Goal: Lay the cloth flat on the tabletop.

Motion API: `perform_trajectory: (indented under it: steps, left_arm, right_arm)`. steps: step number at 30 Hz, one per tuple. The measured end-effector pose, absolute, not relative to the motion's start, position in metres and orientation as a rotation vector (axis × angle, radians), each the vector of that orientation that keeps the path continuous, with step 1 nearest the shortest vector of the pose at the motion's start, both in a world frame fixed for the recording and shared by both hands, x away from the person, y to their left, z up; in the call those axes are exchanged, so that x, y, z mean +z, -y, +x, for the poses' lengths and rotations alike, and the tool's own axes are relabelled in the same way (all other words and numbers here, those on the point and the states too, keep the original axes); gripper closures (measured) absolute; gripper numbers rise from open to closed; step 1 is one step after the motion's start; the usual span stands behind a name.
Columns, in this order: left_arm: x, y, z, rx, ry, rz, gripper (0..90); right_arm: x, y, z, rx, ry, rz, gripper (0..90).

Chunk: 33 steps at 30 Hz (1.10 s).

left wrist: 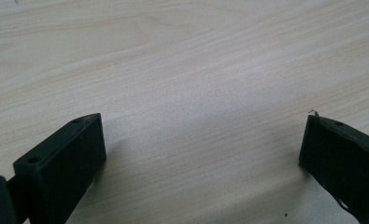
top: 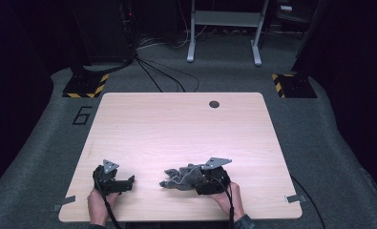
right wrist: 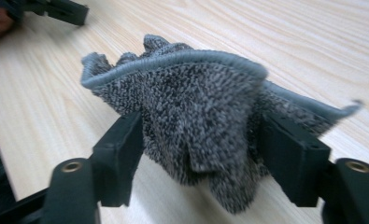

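Grey cloth [top: 180, 177] lies bunched on the table [top: 176, 124], lower centre of the high view. Right gripper [right wrist: 198, 140] straddles it, jaws parted, pads at most brushing it. Left gripper [top: 129, 182], lower left, jaws wide, nothing between.

Black hand-held gripper [top: 169, 182] with grey triangular plate.

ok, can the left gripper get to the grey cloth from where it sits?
Probably yes: the left gripper is open, and bare table lies between it and the grey cloth, bunched between the right gripper's jaws.
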<state>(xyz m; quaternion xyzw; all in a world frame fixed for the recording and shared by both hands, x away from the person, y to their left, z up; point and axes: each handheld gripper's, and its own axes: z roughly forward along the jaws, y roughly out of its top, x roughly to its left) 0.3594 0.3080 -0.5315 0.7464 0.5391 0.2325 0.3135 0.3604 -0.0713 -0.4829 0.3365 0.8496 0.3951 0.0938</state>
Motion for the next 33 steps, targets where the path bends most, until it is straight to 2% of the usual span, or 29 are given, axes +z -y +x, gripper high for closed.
perform_trajectory:
  steps: [5, 7, 15, 27, 33]
  left_arm:
    - [-0.530, -0.307, 0.360, 0.616, -1.465, 1.955, 1.0]
    - [-0.527, -0.310, 0.360, 0.600, -1.484, 1.934, 7.0]
    - [-0.509, -0.288, 0.367, 0.463, -1.353, 1.925, 6.8]
    - [-0.484, -0.222, 0.387, 0.372, -1.097, 2.033, 8.0]
    - [-0.491, -0.199, 0.397, 0.333, -1.037, 2.140, 8.6]
  right_arm:
    - [-0.471, 0.084, 0.357, 1.216, -2.488, 1.026, 25.4]
    - [-0.465, 0.091, 0.356, 1.237, -2.459, 1.037, 25.5]
    - [-0.447, 0.106, 0.370, 1.204, -2.345, 1.138, 33.0]
    - [-0.423, 0.074, 0.383, 1.191, -2.371, 1.047, 34.0]
    - [-0.435, 0.053, 0.384, 1.022, -2.505, 0.979, 35.7]
